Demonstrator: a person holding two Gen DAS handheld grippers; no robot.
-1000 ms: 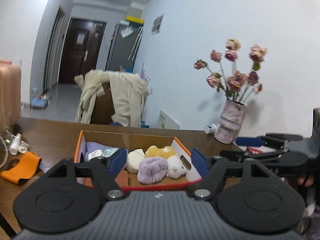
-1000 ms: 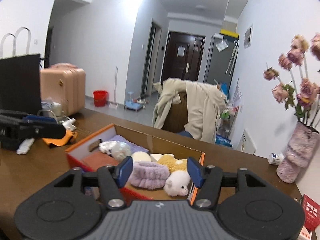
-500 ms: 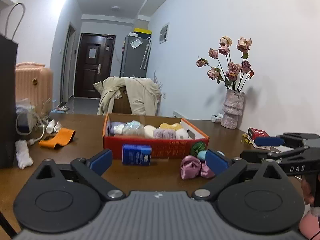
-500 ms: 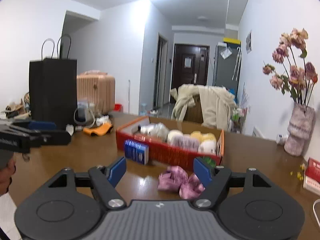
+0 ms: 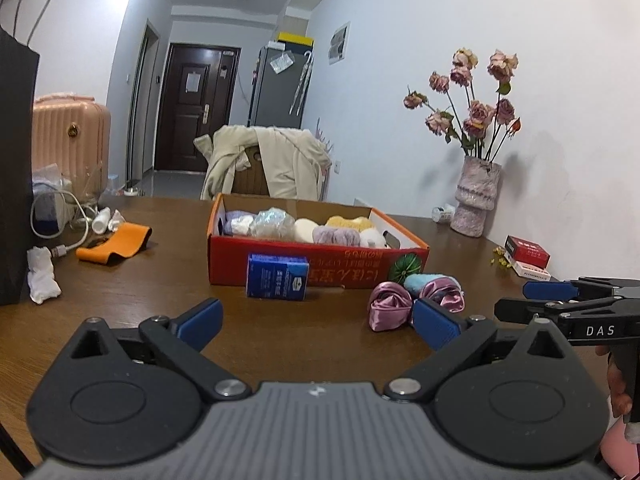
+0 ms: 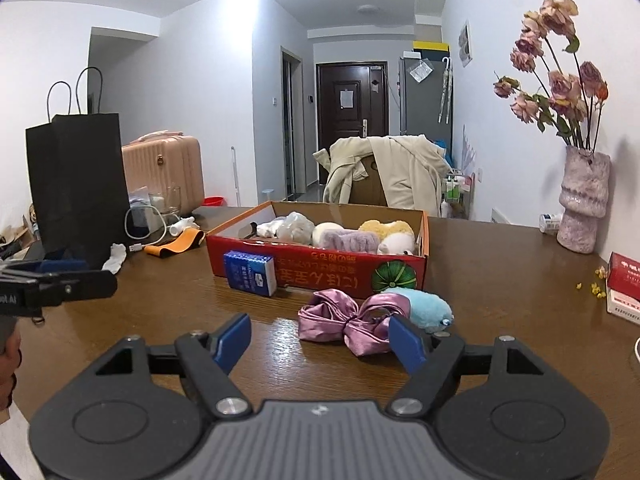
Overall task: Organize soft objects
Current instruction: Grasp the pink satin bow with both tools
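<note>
A red cardboard box (image 5: 320, 268) (image 6: 320, 270) on the brown table holds several soft things: a purple scrunchie (image 6: 346, 240), a yellow plush (image 6: 386, 229), a white plush (image 6: 396, 245). In front of it lie a pink satin bow (image 6: 348, 322) (image 5: 390, 306) and a light blue plush (image 6: 426, 306) (image 5: 418, 282). My left gripper (image 5: 318, 320) is open and empty, low over the table, short of the bow. My right gripper (image 6: 320, 338) is open and empty, just in front of the bow. Each gripper shows at the edge of the other's view, the right one (image 5: 552, 300) and the left one (image 6: 60, 286).
A blue tissue pack (image 5: 277, 276) (image 6: 250, 273) leans on the box front. An orange band (image 5: 114, 246), white cloth (image 5: 42, 276), cables and a black paper bag (image 6: 78, 184) stand left. A vase of dried roses (image 6: 582, 200) and red boxes (image 5: 526, 254) are right.
Both grippers have pulled back from above the box toward the near table edge and dropped low. Both have opened wider. The bow and blue plush have come into view.
</note>
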